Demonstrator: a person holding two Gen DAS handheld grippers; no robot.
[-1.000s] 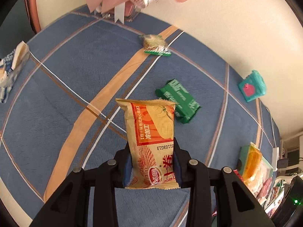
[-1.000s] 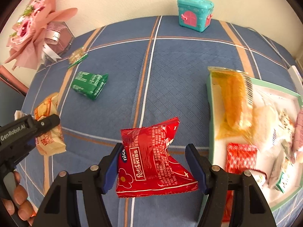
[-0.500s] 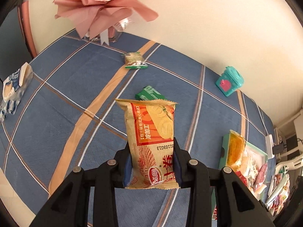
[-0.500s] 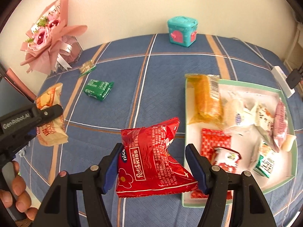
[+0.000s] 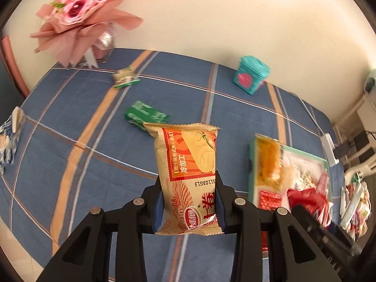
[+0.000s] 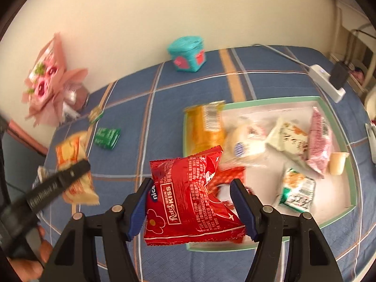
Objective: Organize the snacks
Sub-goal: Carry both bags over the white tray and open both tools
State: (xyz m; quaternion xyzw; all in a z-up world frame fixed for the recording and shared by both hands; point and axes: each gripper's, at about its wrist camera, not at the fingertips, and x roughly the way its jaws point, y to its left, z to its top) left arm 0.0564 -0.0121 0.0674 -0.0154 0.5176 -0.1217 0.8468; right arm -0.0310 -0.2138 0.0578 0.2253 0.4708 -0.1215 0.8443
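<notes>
Left tool (image 5: 189, 202): clamped on the lower half of a tan biscuit pack (image 5: 188, 174), held upright in the air above the blue plaid cloth (image 5: 70, 122), not yet over the tray.

Right tool (image 6: 190, 202): clamped on a red Rater Kiss pack (image 6: 190, 195), crumpled at the waist, held over the near-left corner of the tray.

Tray (image 6: 258, 100): shallow, white inside with a green rim, lying on the cloth at the right side.

Tray contents: an orange pack (image 6: 204, 127) along the left edge, overhanging the rim; a round white-wrapped snack (image 6: 244, 145) beside it; a white pack with brown print (image 6: 289, 138); a pink pack (image 6: 319, 141) at the far right; a small jelly cup (image 6: 338, 163) near the right wall; a green-and-white pack (image 6: 298, 192) near the front; a red dotted pack (image 5: 270, 199) partly hidden behind the held one.

Done, judging by the layout: most snacks already gathered in the tray.

In hand: two packs, apparently bound for the tray.

Left on the cloth: a green pack (image 5: 145, 116) mid-cloth; a small green-edged pack (image 5: 124, 78) near the bouquet; a blue-and-white pack (image 5: 9, 141) at the far-left edge.

Not snacks: pink bouquet (image 5: 80, 21) and teal house-shaped box (image 5: 250, 75) by the wall.

Progress: well past halfway, roughly five items outstanding.
</notes>
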